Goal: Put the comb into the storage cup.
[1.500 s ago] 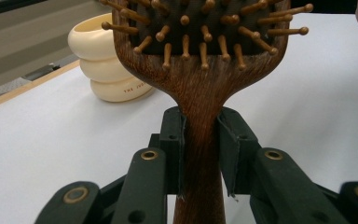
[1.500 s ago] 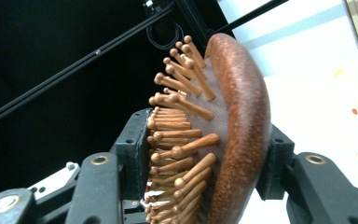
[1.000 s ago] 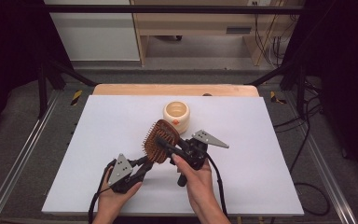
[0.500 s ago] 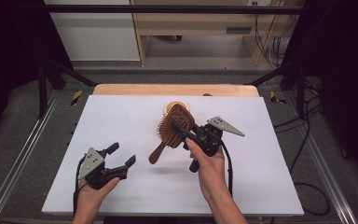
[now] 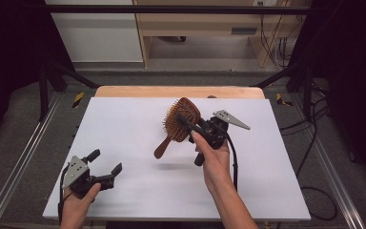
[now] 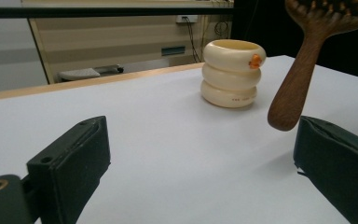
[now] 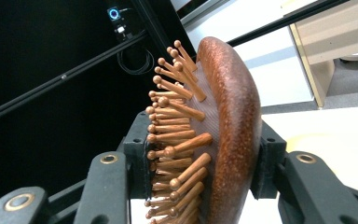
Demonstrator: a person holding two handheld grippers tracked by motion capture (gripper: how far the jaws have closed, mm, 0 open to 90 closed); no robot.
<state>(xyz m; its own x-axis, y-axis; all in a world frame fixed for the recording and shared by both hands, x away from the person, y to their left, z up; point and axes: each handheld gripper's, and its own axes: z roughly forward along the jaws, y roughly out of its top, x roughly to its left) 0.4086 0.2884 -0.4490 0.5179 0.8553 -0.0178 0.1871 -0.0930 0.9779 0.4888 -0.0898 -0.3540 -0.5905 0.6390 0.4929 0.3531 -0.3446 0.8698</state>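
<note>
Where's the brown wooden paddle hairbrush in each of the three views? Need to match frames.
High view: brown wooden paddle hairbrush at table centre, head clamped in the right gripper, handle pointing down-left.
Left gripper view: top right, handle hanging down, head cut off by the frame.
Right gripper view: centre, head edge-on between the jaws, bristles left.
Shared landmark: white table.

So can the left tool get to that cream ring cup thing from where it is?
Probably yes. The left tool is open and holds nothing, and bare white table lies between it and the cream cup. The hairbrush handle hangs off to one side, held up by the right tool.
</note>
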